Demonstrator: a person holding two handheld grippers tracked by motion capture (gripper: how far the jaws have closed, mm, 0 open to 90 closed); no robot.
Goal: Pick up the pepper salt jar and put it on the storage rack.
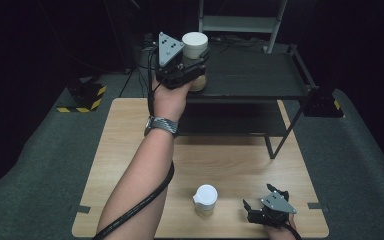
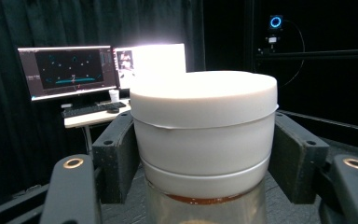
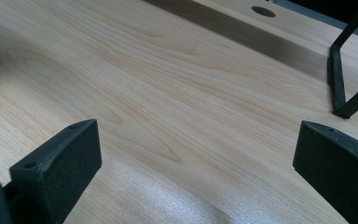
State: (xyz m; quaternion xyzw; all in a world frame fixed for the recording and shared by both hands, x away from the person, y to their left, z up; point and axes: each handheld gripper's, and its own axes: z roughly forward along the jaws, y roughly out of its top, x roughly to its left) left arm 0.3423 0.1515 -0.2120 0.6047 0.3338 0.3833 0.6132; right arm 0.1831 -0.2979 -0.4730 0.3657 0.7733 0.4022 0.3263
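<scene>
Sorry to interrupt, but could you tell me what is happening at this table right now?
A person is working with a hand-held gripper in each hand. The left gripper is clamped on a white-lidded jar at the top shelf of the black rack; whether the jar rests on the shelf is unclear. The right gripper lies open and empty low over the wooden table, beside a second white-lidded jar.

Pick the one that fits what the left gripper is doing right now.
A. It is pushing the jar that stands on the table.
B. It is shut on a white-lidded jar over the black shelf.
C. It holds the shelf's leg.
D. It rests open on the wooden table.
B: the left gripper has its jaws pressed on both sides of the white-lidded jar, held over the black shelf.
</scene>
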